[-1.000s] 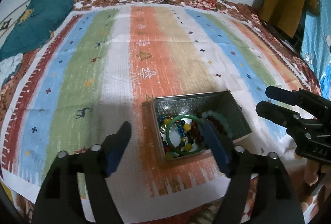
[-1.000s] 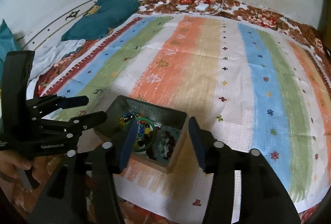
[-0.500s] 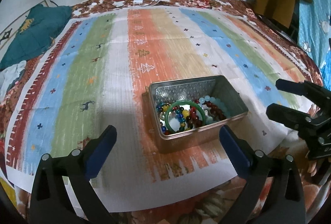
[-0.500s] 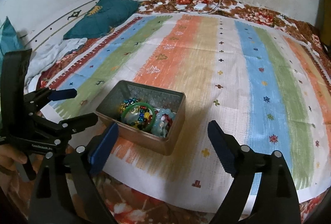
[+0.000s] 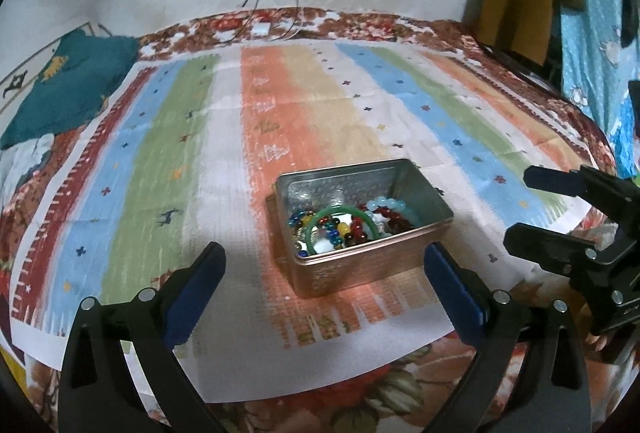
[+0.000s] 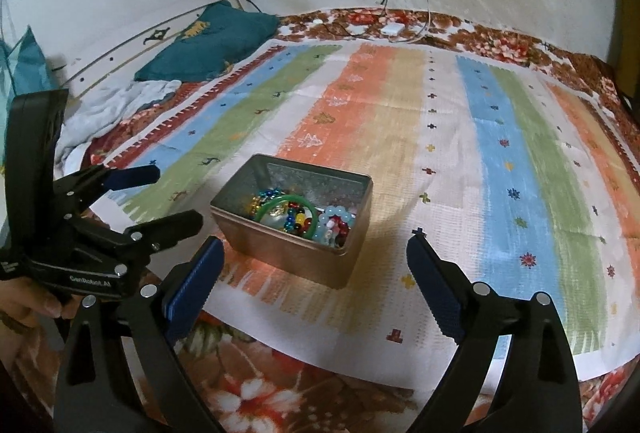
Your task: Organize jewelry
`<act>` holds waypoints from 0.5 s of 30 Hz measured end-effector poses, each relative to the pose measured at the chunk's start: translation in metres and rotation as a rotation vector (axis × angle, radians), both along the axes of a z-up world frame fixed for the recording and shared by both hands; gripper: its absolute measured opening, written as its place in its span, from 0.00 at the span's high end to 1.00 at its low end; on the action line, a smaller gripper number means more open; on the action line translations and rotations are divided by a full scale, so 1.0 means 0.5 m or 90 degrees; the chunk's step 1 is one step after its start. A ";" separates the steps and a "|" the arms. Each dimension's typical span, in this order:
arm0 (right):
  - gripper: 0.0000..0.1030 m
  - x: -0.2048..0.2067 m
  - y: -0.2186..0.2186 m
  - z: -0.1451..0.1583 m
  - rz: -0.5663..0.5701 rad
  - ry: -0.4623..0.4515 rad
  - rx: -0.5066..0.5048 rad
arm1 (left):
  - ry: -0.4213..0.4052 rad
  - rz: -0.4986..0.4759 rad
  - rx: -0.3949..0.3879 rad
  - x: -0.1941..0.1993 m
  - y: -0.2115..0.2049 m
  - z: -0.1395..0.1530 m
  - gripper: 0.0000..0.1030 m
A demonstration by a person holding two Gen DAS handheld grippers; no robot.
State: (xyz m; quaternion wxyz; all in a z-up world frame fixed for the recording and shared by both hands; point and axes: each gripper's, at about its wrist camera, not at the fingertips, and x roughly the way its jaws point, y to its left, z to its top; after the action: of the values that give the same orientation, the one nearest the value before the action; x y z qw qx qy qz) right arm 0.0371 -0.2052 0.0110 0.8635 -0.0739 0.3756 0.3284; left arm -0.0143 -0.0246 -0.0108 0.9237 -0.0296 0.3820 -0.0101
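Tin [image 5: 362,265]: near mat's [image 5: 224,153] front edge; beads [image 5: 340,229] tangled, indistinct.
Left gripper [image 5: 324,265]: spread wide, empty.
Right gripper [image 6: 314,257]: just widened, empty.

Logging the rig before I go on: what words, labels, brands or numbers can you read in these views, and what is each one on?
"GenRobot.AI": white print on the body of the left hand-held gripper, seen in the right wrist view.
Partial white print on the body of the right hand-held gripper, at the edge of the left wrist view: cut off, unreadable.
Metal tin: embossed pattern only, no legible text.
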 end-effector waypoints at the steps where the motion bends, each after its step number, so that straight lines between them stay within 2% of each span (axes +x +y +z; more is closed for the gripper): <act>1: 0.10 -0.002 -0.002 0.002 0.001 -0.004 0.003 | -0.002 0.001 0.004 -0.001 -0.002 0.000 0.06; 9: 0.10 -0.001 -0.007 0.002 -0.007 0.000 0.015 | -0.020 -0.009 0.020 -0.008 -0.011 -0.001 0.06; 15: 0.10 0.000 -0.005 -0.001 -0.004 0.005 0.015 | -0.015 -0.010 0.019 -0.008 -0.011 -0.003 0.06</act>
State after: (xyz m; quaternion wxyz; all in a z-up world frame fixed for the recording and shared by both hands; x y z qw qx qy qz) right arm 0.0373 -0.2076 0.0106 0.8638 -0.0613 0.3756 0.3302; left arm -0.0185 -0.0300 -0.0125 0.9282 -0.0123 0.3716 -0.0122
